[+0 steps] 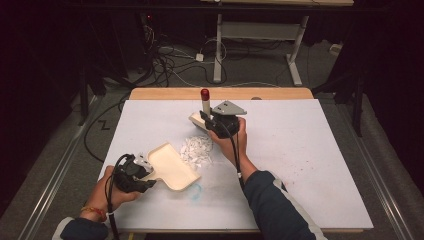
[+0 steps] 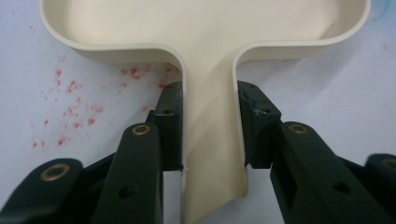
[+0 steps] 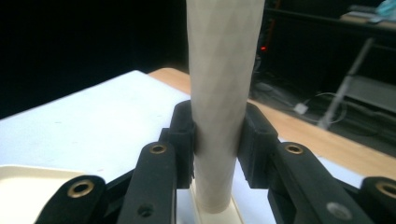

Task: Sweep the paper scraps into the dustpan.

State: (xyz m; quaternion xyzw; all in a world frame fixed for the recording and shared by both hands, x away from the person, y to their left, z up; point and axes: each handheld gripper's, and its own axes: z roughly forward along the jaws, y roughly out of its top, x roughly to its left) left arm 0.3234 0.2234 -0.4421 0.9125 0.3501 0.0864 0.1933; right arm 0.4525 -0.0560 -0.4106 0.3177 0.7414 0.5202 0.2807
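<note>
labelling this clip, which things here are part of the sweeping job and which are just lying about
In the job:
- cream dustpan, handle clamped in the left gripper
- brush with red-tipped handle, clamped in the right gripper
- pile of white paper scraps

Lying about:
- red speckles on the table cover
- cables on the floor
- desk frame behind

Dustpan handle (image 2: 212, 140) between closed jaws

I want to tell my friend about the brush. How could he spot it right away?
On the white table, look past the pile of white paper scraps. The brush stands upright in the right gripper, and alone has a red-tipped handle.
</note>
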